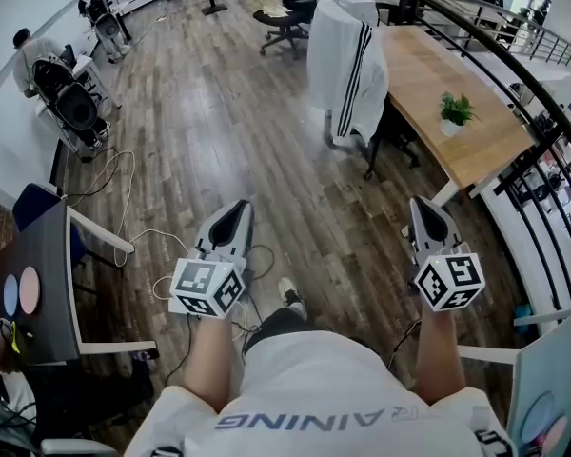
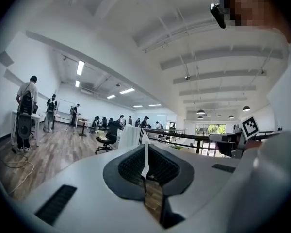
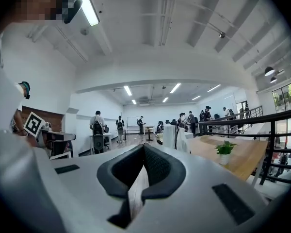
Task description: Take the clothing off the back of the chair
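Both claws pointed level over the wooden floor [image 1: 219, 141], side by side and well apart. The left claw [image 1: 230, 217] had its jaws pressed together with nothing between them, and the right claw [image 1: 424, 209] was closed and empty in the same way. The clothing [image 1: 347, 65], a white garment with black stripes, hung well ahead of both claws, untouched by either and somewhat nearer the right claw's line. It draped over the chair [image 1: 385, 136] so fully that only a few dark parts showed beneath its hem; the seat and back could not be made out. To the right of the garment ran a long wooden surface [image 1: 428, 74] bearing a small potted plant [image 1: 454, 112], ahead of the right claw. In both gripper views the garment appeared small and distant just past the closed jaw tips, its folds too small to tell.
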### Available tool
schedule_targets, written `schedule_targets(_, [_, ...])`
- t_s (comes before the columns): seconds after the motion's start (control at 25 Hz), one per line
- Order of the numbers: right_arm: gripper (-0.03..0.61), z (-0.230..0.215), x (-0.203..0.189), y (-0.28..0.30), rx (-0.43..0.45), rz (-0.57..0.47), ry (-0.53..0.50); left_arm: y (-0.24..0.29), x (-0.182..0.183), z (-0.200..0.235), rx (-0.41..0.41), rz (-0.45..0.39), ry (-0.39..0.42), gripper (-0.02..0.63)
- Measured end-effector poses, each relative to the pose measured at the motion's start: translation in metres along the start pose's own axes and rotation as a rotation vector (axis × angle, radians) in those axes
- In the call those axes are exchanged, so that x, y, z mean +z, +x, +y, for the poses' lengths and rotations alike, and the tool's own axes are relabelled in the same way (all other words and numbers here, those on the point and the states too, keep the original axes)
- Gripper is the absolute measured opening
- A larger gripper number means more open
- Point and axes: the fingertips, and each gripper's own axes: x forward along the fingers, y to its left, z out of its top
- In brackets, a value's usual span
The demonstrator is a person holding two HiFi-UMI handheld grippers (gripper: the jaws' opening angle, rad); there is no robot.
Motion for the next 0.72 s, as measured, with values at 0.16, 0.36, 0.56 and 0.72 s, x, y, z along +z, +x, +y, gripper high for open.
schedule_targets(0.16, [0.022,-0.002,-0.002,0.005,0.002,-0.008,0.048,0.003,-0.001,0.004,-0.003,0.004,-0.007,0.048])
schedule_targets(0.36, [0.023,-0.004,-0.011,0.024,0.018,-0.004,0.082,0.010,-0.006,0.016,0.007,0.007,-0.017,0.048])
schedule_targets(0.56, [0.022,-0.005,-0.016,0.065,0.036,0.027,0.086,0.027,-0.005,0.049,0.043,0.017,-0.030,0.048])
schedule_targets(0.72, [0.023,-0.011,-0.014,0.107,0.051,0.033,0.089,0.052,-0.002,0.081,0.072,0.016,-0.047,0.048])
